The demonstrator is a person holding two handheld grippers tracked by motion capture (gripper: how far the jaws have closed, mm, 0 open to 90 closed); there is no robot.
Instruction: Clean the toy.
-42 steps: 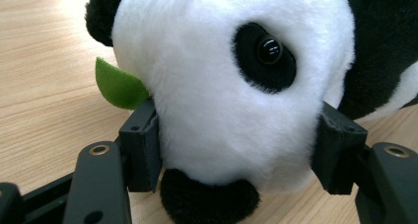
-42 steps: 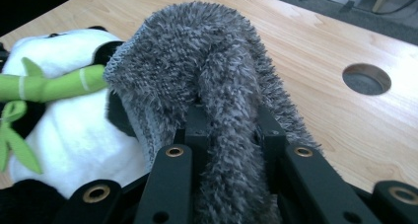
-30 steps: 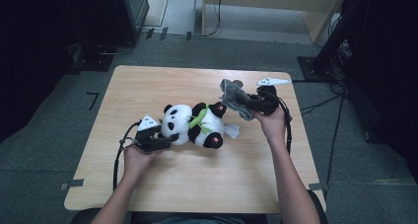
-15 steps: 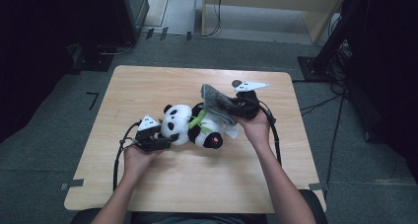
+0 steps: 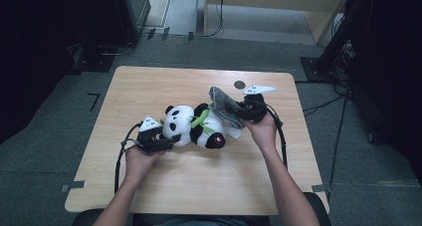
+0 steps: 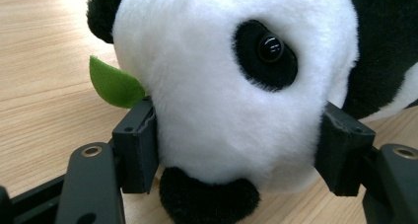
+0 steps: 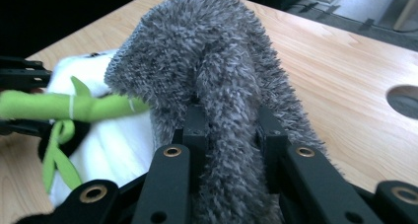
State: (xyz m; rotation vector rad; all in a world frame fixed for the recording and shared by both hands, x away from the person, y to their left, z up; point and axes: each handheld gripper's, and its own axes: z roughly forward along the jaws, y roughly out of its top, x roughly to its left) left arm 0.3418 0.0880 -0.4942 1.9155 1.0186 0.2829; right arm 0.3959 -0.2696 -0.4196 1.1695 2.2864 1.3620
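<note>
While the left gripper (image 5: 158,142) pins the panda (image 5: 196,126) by the head near the middle of the table (image 5: 149,81), the right gripper (image 5: 245,112) brings a grey cloth (image 5: 224,105) in from the far right side. Look at the left gripper view: both pads are pressed into the white fur either side of the panda's face (image 6: 231,86), jaws wide because the head is wide, a firm clamp. In the right gripper view the jaws are squeezed together on a fold of the fuzzy cloth (image 7: 222,100), which bunches up and arches forward over them.

Here's the relation that matters: the panda lies on its back, long axis running left to right across the table, head toward the left gripper, feet toward the right. The cloth hangs just above the belly and legs end, so the right hand is the nearer one, and I'd judge the next move is to drape or wipe along that axis toward the head.

The high view gives the whole layout, both hands and the toy's length. The right gripper view adds the close detail: the green bamboo sprig (image 7: 64,107) on the panda's chest, just beside the cloth's leading edge.
</note>
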